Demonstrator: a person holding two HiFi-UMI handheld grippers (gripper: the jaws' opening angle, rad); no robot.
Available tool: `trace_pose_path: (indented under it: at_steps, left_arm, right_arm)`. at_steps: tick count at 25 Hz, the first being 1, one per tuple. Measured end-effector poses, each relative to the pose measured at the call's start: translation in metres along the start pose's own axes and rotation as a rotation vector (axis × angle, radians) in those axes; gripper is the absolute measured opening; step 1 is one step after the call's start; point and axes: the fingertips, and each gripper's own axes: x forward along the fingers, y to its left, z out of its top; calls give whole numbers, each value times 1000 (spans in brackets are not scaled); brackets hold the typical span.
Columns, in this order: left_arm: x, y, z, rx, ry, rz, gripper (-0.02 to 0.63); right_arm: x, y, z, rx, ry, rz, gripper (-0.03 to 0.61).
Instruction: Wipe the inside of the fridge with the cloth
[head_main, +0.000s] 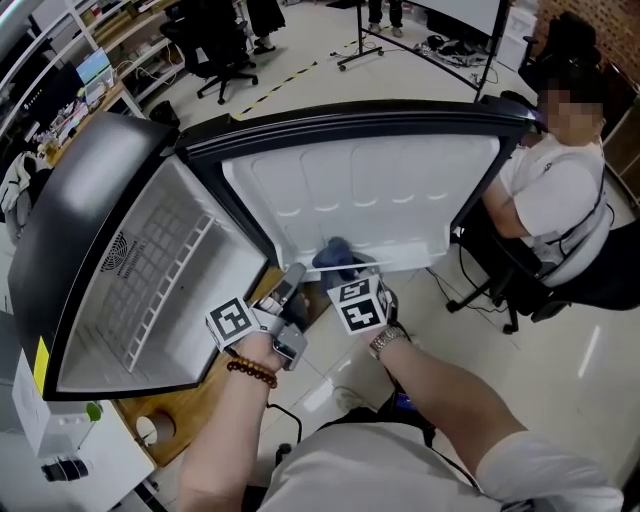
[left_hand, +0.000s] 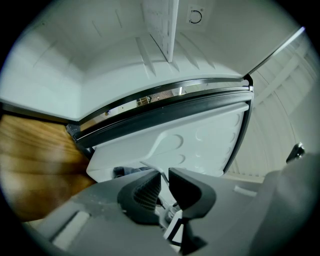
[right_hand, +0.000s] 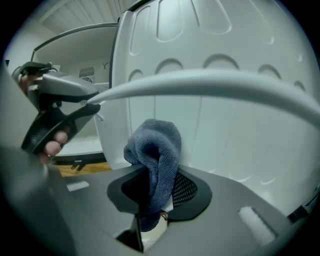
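Soft, light blue-grey terry cloth (right_hand: 159, 145) sits bunched between the clamped fingers (right_hand: 187, 190) of my right gripper (right_hand: 159, 192); my left gripper (left_hand: 164, 186) pinches the white door rail (right_hand: 215, 82).

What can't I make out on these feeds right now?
Head view: the cloth mostly hidden behind the marker cube of the right tool.
Right gripper view: the open door blocks most of the fridge interior.
Left gripper view: the left tool covers its pinch on the door rail.
All views: dirt on door or interior, too faint to tell.

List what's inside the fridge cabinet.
A white wire shelf against the fridge interior's white walls, nothing else visible. The left gripper covers the near corner.
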Motion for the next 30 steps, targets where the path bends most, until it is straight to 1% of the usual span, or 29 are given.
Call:
trace_pose_path:
  at_steps: [12, 21, 30]
  left_arm:
    - [-1, 1, 1, -5, -29, 1, 49]
    - [-2, 4, 1, 1, -38, 9, 49]
    - [-2, 3, 1, 0, -42, 11, 49]
  right_arm:
    - [-34, -75, -27, 50, 37, -146, 92]
    - [-51, -111, -39, 109, 51, -232, 92]
    - [-67, -138, -48, 199, 43, -319, 92]
